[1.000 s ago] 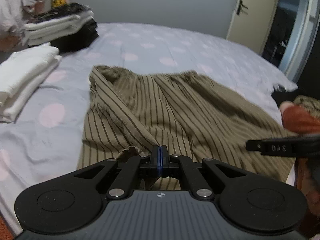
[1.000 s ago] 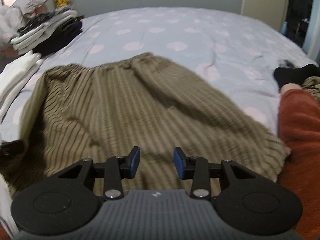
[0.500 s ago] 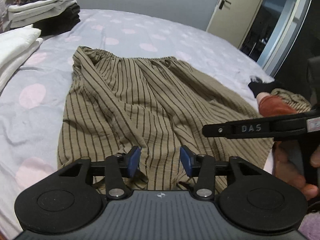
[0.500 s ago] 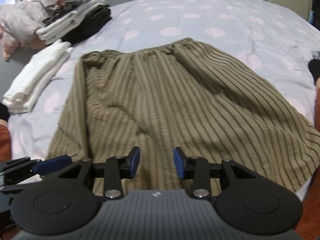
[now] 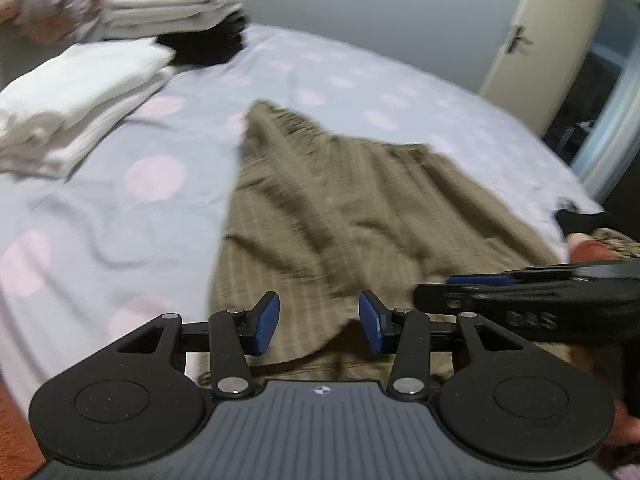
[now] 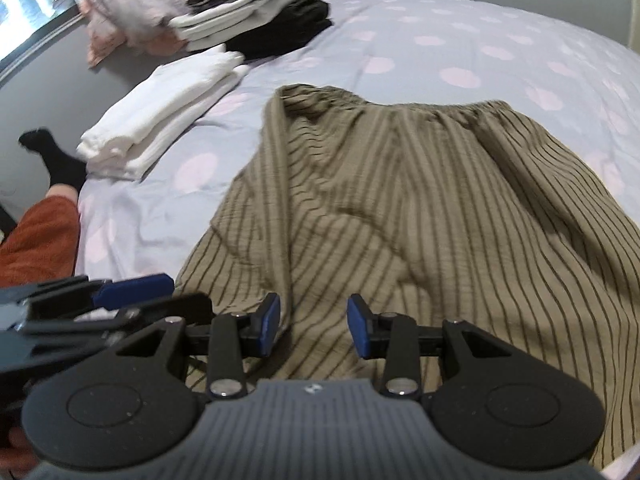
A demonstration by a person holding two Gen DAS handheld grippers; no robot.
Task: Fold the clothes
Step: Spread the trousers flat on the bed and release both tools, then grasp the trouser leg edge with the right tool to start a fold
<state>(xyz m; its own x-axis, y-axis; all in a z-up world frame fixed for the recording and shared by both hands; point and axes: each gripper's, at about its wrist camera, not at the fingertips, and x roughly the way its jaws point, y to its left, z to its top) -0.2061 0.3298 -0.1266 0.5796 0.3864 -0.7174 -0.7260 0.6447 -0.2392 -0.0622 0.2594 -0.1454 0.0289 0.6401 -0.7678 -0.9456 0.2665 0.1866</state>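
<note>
I see a bed covered by a pale lavender sheet with pink polka dots [image 6: 460, 36]. At its left edge lies a stack of folded white cloth [image 6: 168, 108], and beyond that a mixed pile of folded white and black garments [image 6: 260, 24]. A rumpled heap of pinkish-grey fabric [image 6: 132, 4] sits behind the pile, by a window [image 6: 24, 12]. In the left wrist view, a cream door with a metal handle [image 5: 536, 40] stands ajar against the grey wall [image 5: 360, 8].
</note>
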